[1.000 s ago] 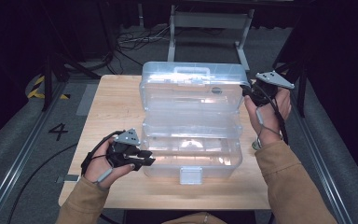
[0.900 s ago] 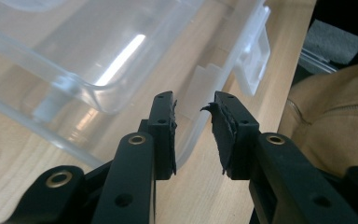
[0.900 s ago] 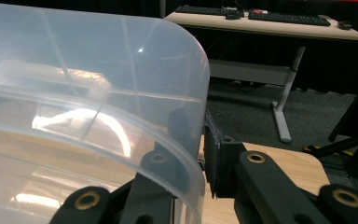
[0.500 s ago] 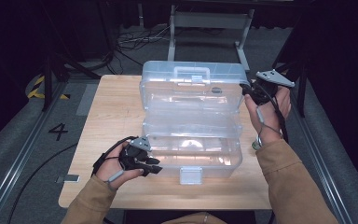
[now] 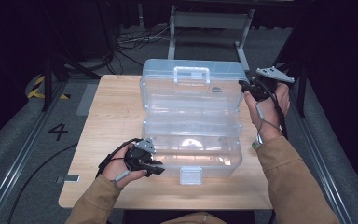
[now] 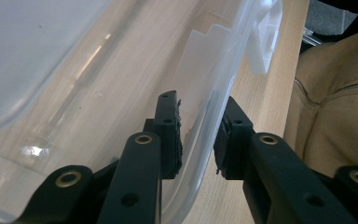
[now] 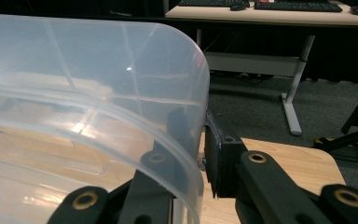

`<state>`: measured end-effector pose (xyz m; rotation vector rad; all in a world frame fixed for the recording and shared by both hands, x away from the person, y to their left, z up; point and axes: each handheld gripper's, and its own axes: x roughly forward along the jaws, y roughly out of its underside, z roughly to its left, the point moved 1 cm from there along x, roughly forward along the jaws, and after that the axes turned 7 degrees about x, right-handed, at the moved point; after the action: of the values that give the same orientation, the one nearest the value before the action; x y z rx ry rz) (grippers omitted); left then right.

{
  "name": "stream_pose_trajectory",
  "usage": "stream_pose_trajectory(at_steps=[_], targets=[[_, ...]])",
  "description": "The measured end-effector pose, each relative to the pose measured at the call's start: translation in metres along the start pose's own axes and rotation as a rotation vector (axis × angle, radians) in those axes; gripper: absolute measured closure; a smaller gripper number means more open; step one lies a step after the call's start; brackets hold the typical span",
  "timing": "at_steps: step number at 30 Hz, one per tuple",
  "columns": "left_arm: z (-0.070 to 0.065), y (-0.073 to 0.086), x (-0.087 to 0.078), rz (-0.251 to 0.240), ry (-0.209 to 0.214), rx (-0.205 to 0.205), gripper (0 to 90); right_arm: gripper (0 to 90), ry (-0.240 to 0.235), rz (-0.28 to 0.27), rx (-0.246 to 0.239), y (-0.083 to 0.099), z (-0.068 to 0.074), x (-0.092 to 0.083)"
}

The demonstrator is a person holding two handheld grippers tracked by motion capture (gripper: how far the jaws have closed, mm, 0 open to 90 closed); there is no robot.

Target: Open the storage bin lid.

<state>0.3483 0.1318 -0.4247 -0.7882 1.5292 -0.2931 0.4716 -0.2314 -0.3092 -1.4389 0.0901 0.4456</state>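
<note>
A clear plastic toolbox stands on the wooden table with its lid swung up at the back. My left gripper is at the base's front left corner. Its jaws straddle the front wall, one pad inside and one outside. They have just been closing, and a gap still shows at the inner pad. My right gripper is at the lid's right edge, where the jaws pinch the lid's rim. One jaw shows through the plastic.
A white latch hangs at the middle of the base's front, and a handle sits on the lid's top. Cables and a metal desk frame lie beyond the table's far edge. A rail runs along the left.
My left hand has dropped and slid right, from the base's left end to its front left corner, with the jaws now over the front wall. The right hand has stayed put.
</note>
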Motion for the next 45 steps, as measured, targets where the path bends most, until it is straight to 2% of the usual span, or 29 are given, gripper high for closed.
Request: stream_pose_trajectory(at_steps=[5, 15, 32, 45], targets=[[0.000, 0.000, 0.000, 0.002, 0.002, 0.002, 73.8, 80.3, -0.002, 0.009, 0.010, -0.002, -0.001, 0.003], [0.000, 0.001, 0.000, -0.002, 0.002, -0.020, 73.4, 80.5, -0.005, 0.012, 0.015, -0.004, -0.004, 0.014], [-0.001, 0.000, 0.001, -0.001, -0.003, -0.036, 73.0, 80.6, 0.000, 0.053, 0.025, -0.011, -0.007, 0.032], [-0.001, 0.000, 0.001, 0.009, -0.006, -0.027, 73.0, 79.9, -0.016, 0.062, 0.012, -0.013, -0.013, 0.046]])
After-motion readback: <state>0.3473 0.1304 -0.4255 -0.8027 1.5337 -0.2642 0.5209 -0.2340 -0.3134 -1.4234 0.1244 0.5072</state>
